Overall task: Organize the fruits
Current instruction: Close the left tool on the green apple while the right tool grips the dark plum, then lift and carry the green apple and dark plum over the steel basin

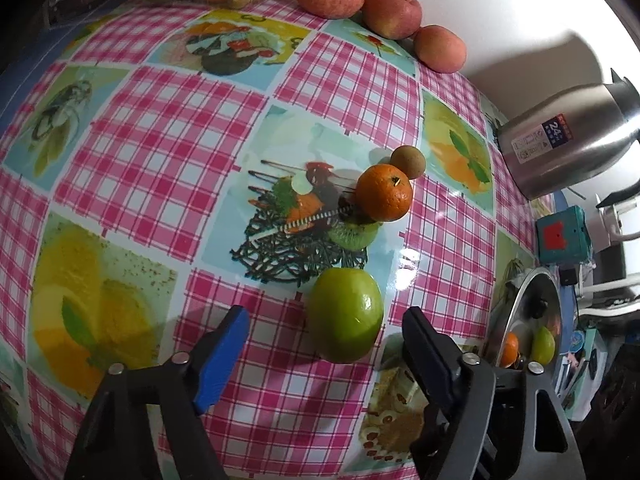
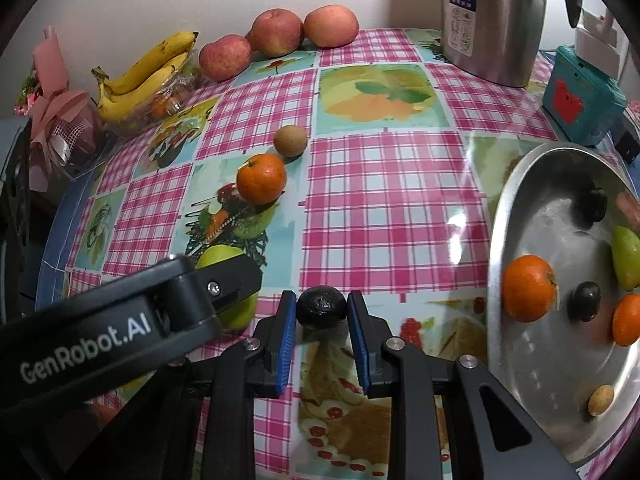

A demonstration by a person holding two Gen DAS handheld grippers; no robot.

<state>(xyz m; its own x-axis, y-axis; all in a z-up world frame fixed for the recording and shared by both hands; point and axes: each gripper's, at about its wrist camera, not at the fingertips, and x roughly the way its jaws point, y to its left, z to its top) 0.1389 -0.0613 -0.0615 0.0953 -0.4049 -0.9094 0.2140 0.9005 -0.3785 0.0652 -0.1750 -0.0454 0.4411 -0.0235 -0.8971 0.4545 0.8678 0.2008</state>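
Sorting was partway done, as I judged it: the metal tray [image 2: 520, 184] on my right already held two oranges, a green fruit, dark plums and a small yellow one, while several pieces lay loose on the checked surface [image 2: 400, 200]. My right tool [image 2: 322, 322] had its blue pads closed against a dark plum [image 2: 321, 306], one pad on each side, just above the cloth; I could not tell whether the plum had left the surface. The next move, I reckoned, was a carry to the right and a gentle release over the tray, clear of the orange near its rim.

My left tool [image 1: 326, 340] was spread wide and empty, angled down toward the green apple [image 1: 346, 314], which sat on the surface between the fingertips, nearer the right-hand one and touching neither. It needed a short push forward before closing. Beyond the apple lay an orange [image 1: 384, 192] with a small brown fruit [image 1: 408, 161] just behind it. In the right view, the left tool's body crossed low in front and hid part of the apple.
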